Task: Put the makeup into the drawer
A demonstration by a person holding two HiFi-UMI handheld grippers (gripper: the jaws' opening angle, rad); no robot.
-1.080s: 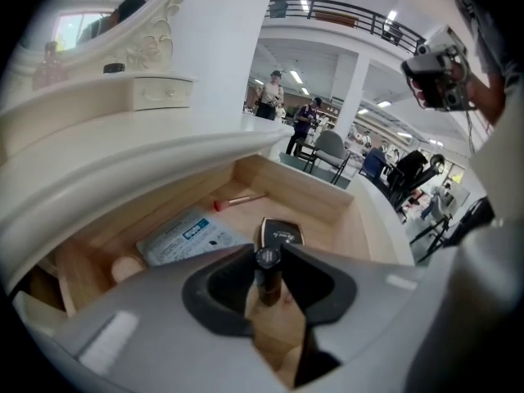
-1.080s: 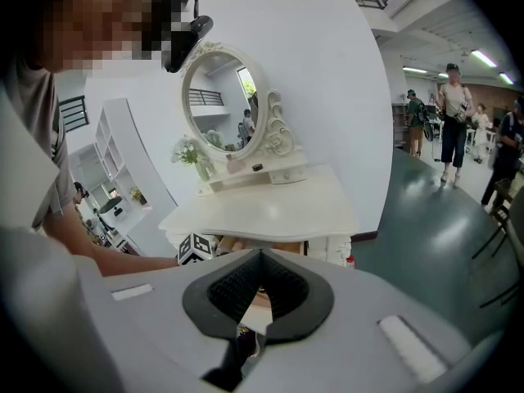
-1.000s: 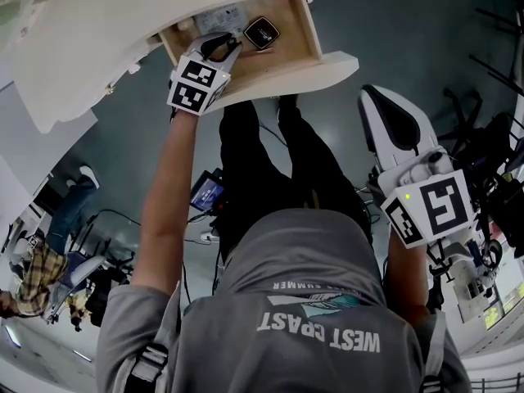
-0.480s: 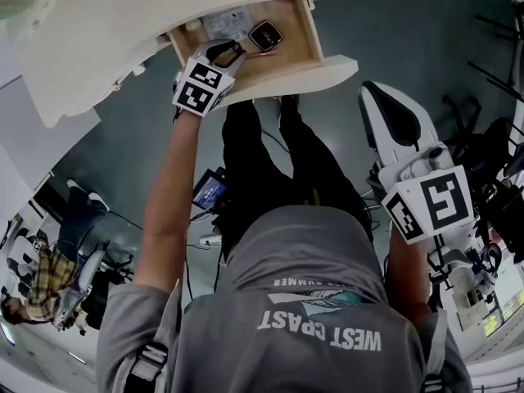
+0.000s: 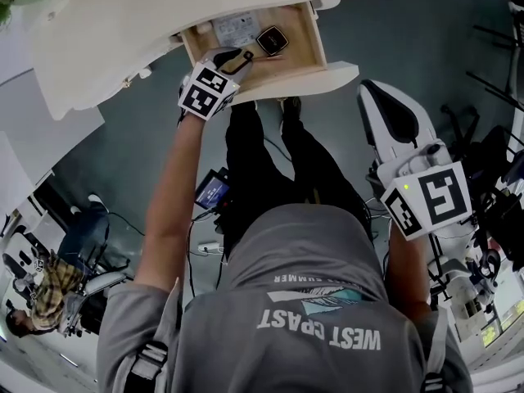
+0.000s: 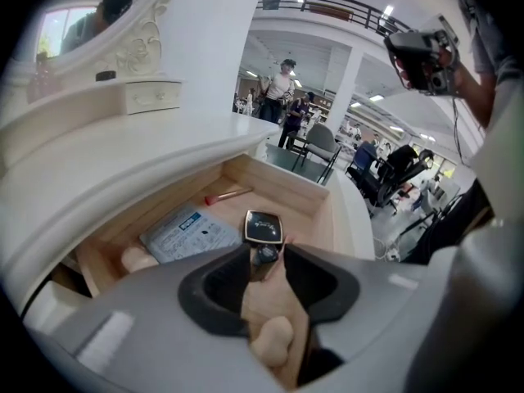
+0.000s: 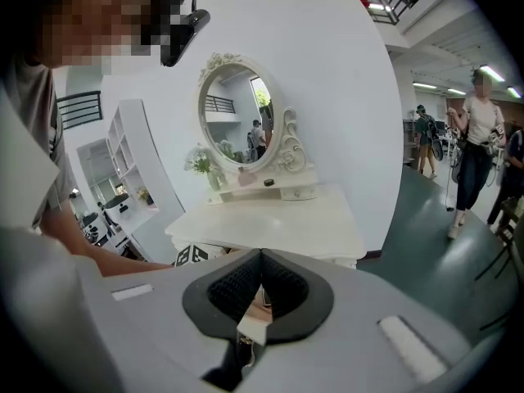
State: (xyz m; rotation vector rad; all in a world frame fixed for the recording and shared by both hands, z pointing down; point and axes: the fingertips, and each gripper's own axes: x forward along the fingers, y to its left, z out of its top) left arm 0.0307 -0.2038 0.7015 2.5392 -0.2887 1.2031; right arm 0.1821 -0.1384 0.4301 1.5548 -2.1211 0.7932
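The wooden drawer of the white dressing table stands pulled out. On its floor lie a black square compact and a small dark makeup piece just below it. My left gripper hangs over the drawer. Its jaws have just been opening, and the small dark piece sits loose at their tips with the pads apart from it. My right gripper is held off to the right, away from the drawer, with its tips meeting on nothing.
Also in the drawer are a printed leaflet, a red-tipped stick at the back and a beige lump at the left. An oval mirror stands on the tabletop. People walk in the hall behind.
The left gripper's jaws have spread wider and it has drawn back and up a little from the compact. The right gripper has barely shifted.
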